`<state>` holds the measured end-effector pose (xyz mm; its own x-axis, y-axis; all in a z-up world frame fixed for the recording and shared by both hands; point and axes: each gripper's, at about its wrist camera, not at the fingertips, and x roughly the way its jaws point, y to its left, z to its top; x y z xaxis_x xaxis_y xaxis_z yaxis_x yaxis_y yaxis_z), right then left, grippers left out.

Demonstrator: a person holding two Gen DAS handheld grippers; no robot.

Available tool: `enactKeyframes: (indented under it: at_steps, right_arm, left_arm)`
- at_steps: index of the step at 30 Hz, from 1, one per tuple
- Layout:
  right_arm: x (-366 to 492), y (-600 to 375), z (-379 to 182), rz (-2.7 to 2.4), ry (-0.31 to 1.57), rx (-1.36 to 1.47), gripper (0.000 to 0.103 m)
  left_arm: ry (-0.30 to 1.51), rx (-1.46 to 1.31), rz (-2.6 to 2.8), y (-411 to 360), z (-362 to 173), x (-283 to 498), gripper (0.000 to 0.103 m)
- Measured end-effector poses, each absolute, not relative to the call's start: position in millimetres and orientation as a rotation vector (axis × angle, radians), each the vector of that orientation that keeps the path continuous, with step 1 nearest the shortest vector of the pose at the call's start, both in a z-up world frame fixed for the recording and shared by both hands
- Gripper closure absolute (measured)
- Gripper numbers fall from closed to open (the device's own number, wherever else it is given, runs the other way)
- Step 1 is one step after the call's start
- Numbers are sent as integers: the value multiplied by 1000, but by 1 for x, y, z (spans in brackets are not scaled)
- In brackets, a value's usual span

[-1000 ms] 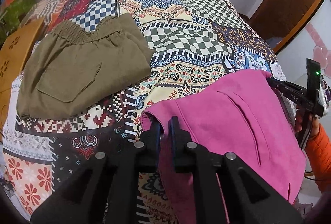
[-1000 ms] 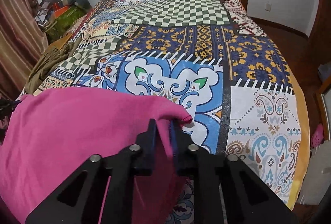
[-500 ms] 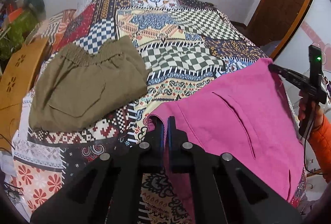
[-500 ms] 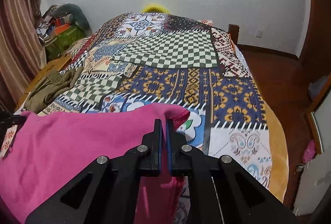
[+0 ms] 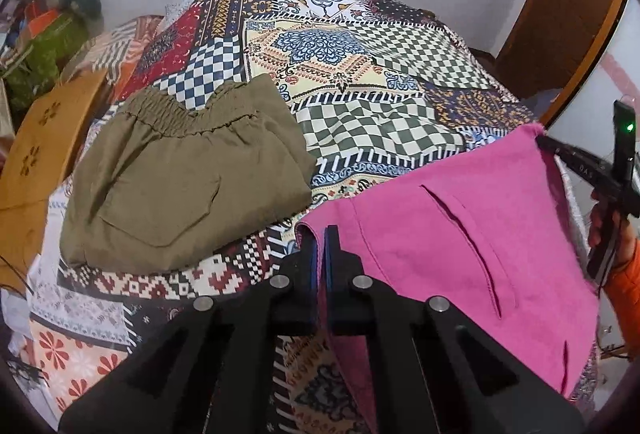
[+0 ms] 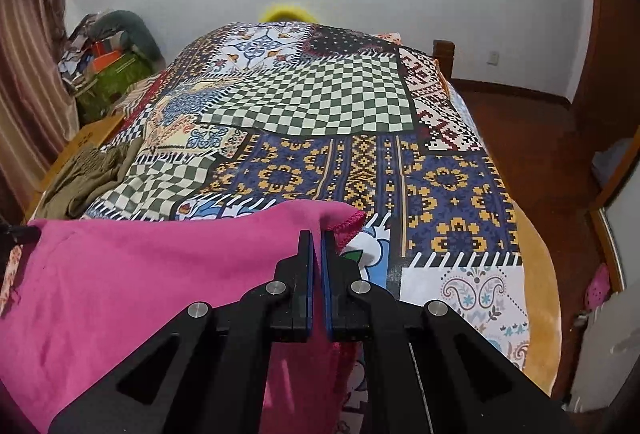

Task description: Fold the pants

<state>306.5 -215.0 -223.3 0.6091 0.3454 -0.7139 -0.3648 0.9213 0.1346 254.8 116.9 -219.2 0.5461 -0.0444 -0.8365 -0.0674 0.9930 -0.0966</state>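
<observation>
Both grippers clamp the pink pants [image 5: 460,234] by two corners: left gripper [image 5: 319,234], right gripper [image 6: 318,238]. Pants hang lifted over the near edge of the bed [image 6: 440,173]. Step: lift-and-carry for a fold. Next likely needs both hands moving evenly forward, cloth taut.

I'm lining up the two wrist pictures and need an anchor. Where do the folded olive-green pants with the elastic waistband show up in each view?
Left wrist view: the folded olive-green pants fill the left-centre, lying flat on the patchwork bedspread.
Right wrist view: the same pants are only a small bunched patch at the far left edge.
Shared landmark: the green-and-cream checkered patch of the bedspread, right of the pants in both.
</observation>
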Motion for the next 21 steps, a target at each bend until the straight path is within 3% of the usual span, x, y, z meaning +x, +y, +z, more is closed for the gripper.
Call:
enactKeyframes:
  at_steps: [11, 16, 20, 21]
  right_arm:
    - [320, -222, -228, 392, 886, -5, 100]
    - [307, -220, -212, 403, 887, -52, 94]
    - [287, -214, -195, 453, 854, -52, 63]
    - [280, -211, -190, 471, 838, -48, 60]
  left_arm:
    - [1016, -90, 29, 118, -216, 251, 96]
    - [978, -109, 52, 127, -192, 239, 96]
    - [942, -103, 19, 118, -171, 229, 94]
    - [941, -100, 11, 114, -170, 229, 92]
